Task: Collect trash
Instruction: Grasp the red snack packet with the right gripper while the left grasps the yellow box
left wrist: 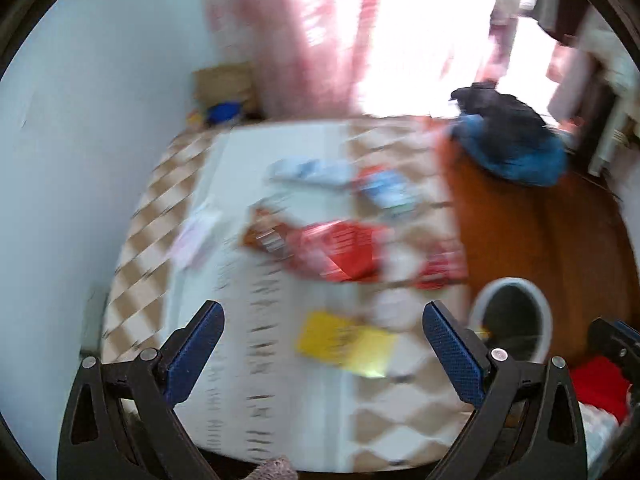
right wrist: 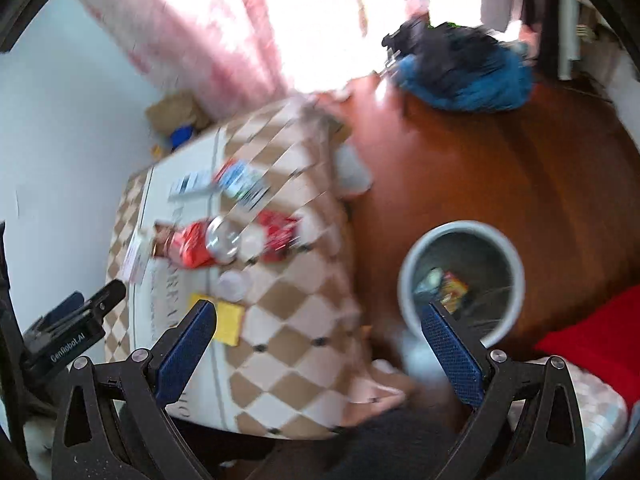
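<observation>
Hovering above the near edge of the desk (left wrist: 132, 280), the left hand-held gripper (left wrist: 322, 344) is held with its jaws spread wide and nothing between them; the right hand-held gripper (right wrist: 320, 344) is likewise wide open and empty, poised over the desk's corner and the floor.

Just ahead of the left jaws a yellow packet (left wrist: 344, 342) lies flat on the checked cloth; it is judged the natural next pick. A flat wrapper is best taken by lowering one finger to its edge and closing slowly so it is pinched, not pushed.

Beyond it a red wrapper (left wrist: 340, 250), a silver can end (right wrist: 222, 240) and blue-and-white packets (left wrist: 388, 190) are scattered mid-desk.

Beside the desk, on the wooden floor, the grey waste bin (right wrist: 516, 280) stands upright with some trash already inside.

Motion blur leaves the packaging print unreadable; only "CenRobot.AI" is legible on the left unit's body as seen from the right wrist.
</observation>
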Action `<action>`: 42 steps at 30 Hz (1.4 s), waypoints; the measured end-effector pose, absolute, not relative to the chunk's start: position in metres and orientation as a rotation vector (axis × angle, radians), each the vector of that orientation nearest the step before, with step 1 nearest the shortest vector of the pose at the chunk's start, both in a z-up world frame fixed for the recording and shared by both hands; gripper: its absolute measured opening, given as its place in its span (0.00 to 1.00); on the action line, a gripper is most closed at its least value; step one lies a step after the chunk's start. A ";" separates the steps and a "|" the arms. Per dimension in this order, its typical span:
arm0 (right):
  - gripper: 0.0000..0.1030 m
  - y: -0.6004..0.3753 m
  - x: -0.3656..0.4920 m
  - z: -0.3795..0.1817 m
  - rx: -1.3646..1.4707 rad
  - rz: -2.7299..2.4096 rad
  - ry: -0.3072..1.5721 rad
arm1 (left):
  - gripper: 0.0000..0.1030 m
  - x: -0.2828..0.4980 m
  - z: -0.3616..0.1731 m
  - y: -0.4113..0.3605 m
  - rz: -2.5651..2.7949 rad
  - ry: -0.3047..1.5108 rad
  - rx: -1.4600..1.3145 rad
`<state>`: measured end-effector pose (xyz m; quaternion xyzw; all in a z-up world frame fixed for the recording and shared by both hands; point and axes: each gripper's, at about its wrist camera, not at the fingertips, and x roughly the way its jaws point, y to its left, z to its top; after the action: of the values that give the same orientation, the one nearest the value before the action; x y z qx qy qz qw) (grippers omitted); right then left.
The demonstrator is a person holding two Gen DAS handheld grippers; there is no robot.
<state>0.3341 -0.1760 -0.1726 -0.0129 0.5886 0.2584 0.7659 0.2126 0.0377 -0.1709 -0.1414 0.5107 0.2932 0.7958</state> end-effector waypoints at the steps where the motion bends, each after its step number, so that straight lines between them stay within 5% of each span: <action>1: 1.00 -0.160 0.335 -0.184 -0.034 0.574 1.300 | 0.99 0.204 -0.184 0.050 0.661 1.117 -0.322; 5: 0.99 -0.114 0.339 -0.236 -0.041 0.586 1.393 | 0.99 0.175 -0.236 0.095 0.767 1.208 -0.391; 14: 0.70 -0.070 0.390 -0.311 -0.002 0.488 1.448 | 0.99 0.161 -0.312 0.133 0.819 1.343 -0.538; 19: 0.30 -0.054 0.400 -0.324 -0.001 0.532 1.433 | 0.98 0.168 -0.312 0.129 0.770 1.344 -0.699; 24: 0.15 -0.069 0.387 -0.318 -0.008 0.563 1.381 | 0.98 0.175 -0.317 0.114 0.697 1.325 -0.942; 30: 0.15 -0.106 0.363 -0.312 0.007 0.548 1.347 | 0.89 0.197 -0.331 0.091 0.689 1.333 -1.104; 42: 0.14 -0.142 0.350 -0.318 0.055 0.505 1.364 | 0.68 0.221 -0.340 0.056 0.839 1.389 -0.931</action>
<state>0.3498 -0.1422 -0.3183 0.0253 0.6233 0.2307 0.7468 0.2208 0.0557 -0.3401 -0.4007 0.5974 0.3609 0.5936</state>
